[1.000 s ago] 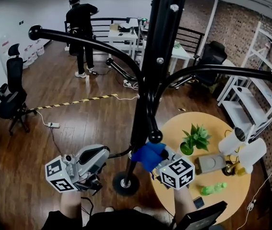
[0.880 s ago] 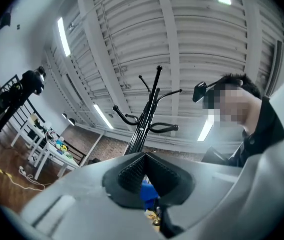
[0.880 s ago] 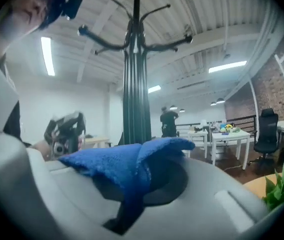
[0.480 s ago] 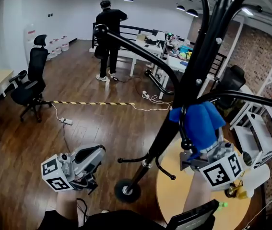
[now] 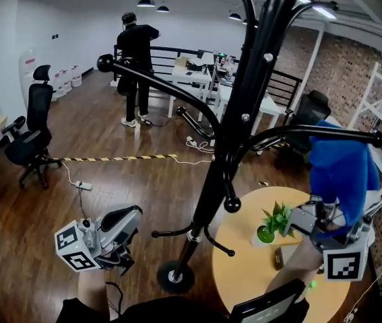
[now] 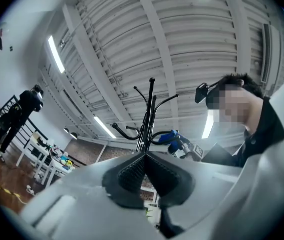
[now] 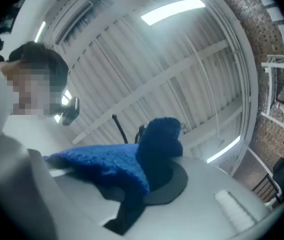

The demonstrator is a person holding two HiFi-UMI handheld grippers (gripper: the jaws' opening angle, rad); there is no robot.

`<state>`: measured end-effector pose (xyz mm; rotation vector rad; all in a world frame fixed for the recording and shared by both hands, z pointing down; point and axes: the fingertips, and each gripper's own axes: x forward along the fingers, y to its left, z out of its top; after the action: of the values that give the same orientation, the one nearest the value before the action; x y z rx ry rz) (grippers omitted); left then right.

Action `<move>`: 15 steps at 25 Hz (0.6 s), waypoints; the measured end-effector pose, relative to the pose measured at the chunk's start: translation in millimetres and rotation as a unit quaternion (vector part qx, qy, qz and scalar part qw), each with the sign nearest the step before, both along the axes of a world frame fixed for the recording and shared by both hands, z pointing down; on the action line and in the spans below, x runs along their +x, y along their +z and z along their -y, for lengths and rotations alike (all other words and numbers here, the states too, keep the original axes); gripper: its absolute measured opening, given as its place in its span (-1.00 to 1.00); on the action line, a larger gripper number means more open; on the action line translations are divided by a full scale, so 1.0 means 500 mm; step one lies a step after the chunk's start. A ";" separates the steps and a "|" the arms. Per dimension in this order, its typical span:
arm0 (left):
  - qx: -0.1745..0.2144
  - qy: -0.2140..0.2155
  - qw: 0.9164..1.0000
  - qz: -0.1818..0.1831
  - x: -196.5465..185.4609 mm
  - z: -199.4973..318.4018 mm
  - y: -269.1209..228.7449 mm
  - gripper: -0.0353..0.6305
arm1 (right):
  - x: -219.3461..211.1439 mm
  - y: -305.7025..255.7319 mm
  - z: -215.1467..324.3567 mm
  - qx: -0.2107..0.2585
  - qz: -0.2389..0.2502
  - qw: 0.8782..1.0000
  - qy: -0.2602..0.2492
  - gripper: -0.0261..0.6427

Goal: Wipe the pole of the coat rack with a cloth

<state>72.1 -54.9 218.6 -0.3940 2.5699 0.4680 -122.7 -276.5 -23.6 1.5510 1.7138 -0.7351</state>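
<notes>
**Cloth off the pole, mid-job**

Went from scrubbing low near the base (image 5: 175, 274) a second ago, to halfway up, to now hanging clear of the pole (image 5: 228, 147) altogether. Got the blue cloth (image 5: 342, 170) out at 3 o'clock, right by the end of the rack's long arm (image 5: 288, 130), well apart from the pole; can't tell whether touching that arm. Reads like one upward stroke finished and a pull-away, so probably not done wiping yet. Would need swinging back toward 9 o'clock to meet metal again.

Pose-wise: holding the right gripper (image 5: 330, 215) raised above the table (image 5: 244, 281), pointed up at the ceiling, fingers clamped on a fold of cloth with the rest flopped over them. Keeping the left gripper (image 6: 144, 160) low at 7 o'clock, near the base, also tipped upward, fingers pressed together with nothing between. Doing no work there, just parked.
</notes>
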 end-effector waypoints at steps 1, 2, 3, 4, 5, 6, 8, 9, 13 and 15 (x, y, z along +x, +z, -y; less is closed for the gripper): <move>-0.002 0.003 1.000 0.002 -0.007 0.003 -0.004 -0.91 | 0.001 -0.011 0.020 -0.014 0.003 1.000 0.010 -0.86; -0.003 0.006 1.000 0.005 -0.014 0.006 -0.007 -0.92 | 0.001 -0.016 0.031 -0.021 0.004 1.000 0.019 -0.86; -0.005 0.009 1.000 0.007 -0.020 0.010 -0.010 -0.92 | 0.002 -0.015 0.033 -0.024 0.005 0.999 0.026 -0.86; -0.006 0.009 1.000 0.009 -0.024 0.013 -0.012 -0.91 | 0.004 -0.010 0.029 -0.026 0.006 0.999 0.029 -0.86; -0.007 0.009 1.000 0.009 -0.027 0.016 -0.013 -0.91 | 0.008 -0.004 0.020 -0.023 0.008 0.999 0.030 -0.86; -0.006 0.008 1.000 0.010 -0.029 0.019 -0.012 -0.91 | 0.011 0.003 0.005 -0.016 0.012 0.999 0.032 -0.86; -0.002 0.000 1.000 0.010 -0.027 0.024 -0.010 -0.92 | 0.013 0.020 -0.035 0.005 0.022 0.999 0.028 -0.86; 0.000 -0.007 1.000 0.009 -0.023 0.024 -0.008 -0.92 | 0.014 0.032 -0.059 0.019 0.024 0.999 0.020 -0.86; 0.013 -0.038 0.999 0.000 -0.003 0.022 -0.001 -0.92 | 0.024 0.121 -0.206 0.139 0.039 0.989 -0.030 -0.86; 0.018 -0.052 0.998 -0.011 0.001 0.028 0.007 -0.92 | 0.036 0.186 -0.264 0.200 0.051 0.977 -0.049 -0.86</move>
<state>72.6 -69.1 221.8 -0.2432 2.5845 0.4825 -104.6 -144.6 69.2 1.9198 1.7933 -0.3618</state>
